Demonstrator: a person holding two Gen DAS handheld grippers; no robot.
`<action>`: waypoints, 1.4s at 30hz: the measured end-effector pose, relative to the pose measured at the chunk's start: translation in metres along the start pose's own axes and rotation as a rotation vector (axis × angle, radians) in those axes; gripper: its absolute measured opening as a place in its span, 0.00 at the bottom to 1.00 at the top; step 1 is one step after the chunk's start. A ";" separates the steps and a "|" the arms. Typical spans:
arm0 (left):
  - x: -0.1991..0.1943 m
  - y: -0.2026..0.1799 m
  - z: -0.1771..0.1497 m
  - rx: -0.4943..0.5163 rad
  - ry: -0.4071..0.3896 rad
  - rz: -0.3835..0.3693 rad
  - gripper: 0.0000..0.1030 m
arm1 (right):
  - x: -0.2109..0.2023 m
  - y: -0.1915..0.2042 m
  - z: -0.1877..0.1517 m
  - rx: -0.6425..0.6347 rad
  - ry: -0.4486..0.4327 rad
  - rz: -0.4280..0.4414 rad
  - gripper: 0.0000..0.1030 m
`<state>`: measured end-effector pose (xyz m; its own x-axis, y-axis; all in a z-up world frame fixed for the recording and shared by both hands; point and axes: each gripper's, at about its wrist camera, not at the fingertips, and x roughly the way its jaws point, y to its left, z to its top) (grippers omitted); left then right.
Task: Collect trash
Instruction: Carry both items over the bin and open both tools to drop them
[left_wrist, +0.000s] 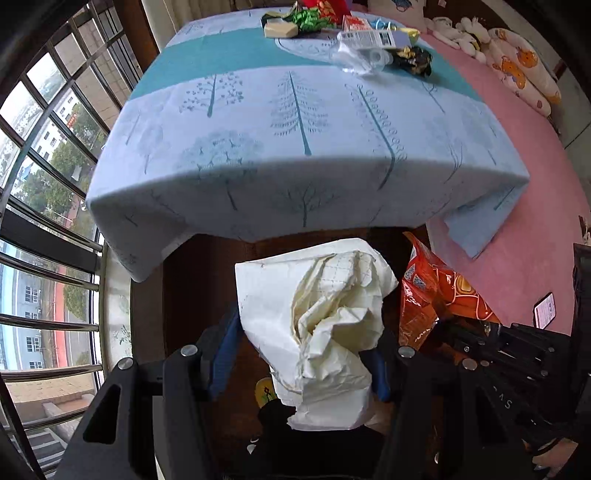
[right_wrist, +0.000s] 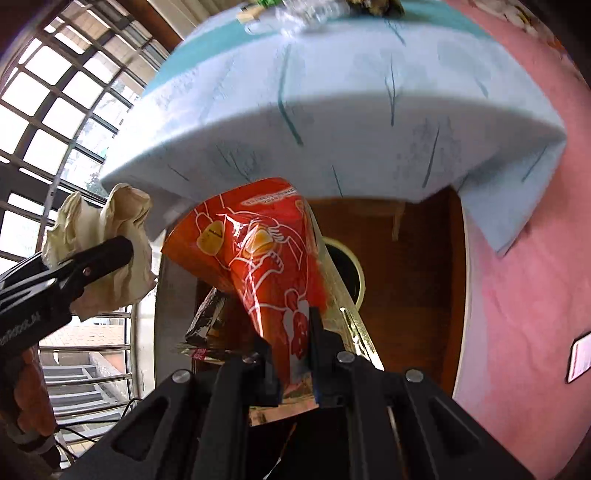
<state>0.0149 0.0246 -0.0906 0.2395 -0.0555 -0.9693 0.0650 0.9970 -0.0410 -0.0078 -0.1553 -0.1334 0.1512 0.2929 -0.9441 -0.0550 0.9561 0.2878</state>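
The table (left_wrist: 295, 155), draped in a tree-printed cloth, fills the far view; more wrappers and a clear bottle (left_wrist: 354, 55) are left at its far edge. Below its near edge, an orange snack bag (right_wrist: 266, 258), glossy and creased, is pinched by the right gripper (right_wrist: 291, 369). Crumpled white paper (left_wrist: 325, 325) is clamped in the left gripper (left_wrist: 306, 362). Both should probably be released only once squarely over the bin.

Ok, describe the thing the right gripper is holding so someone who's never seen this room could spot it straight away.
Find the table with the pale blue tree-print cloth; just below its near edge two grippers hold trash. The right gripper clamps a shiny orange-red snack bag with white line drawings. Its neighbour in the left gripper is plain crumpled cream paper, so colour and gloss tell them apart.
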 end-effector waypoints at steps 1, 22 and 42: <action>0.011 -0.001 -0.004 0.007 0.016 -0.005 0.56 | 0.011 -0.003 -0.002 0.023 0.014 0.002 0.10; 0.311 0.008 -0.045 0.089 0.122 -0.021 0.56 | 0.318 -0.092 -0.044 0.435 0.126 0.077 0.16; 0.397 0.013 -0.047 0.142 0.184 -0.025 0.91 | 0.388 -0.111 -0.038 0.462 0.169 0.011 0.56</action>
<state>0.0652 0.0177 -0.4869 0.0563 -0.0563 -0.9968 0.2072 0.9773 -0.0435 0.0196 -0.1478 -0.5379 -0.0117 0.3338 -0.9426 0.3934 0.8682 0.3025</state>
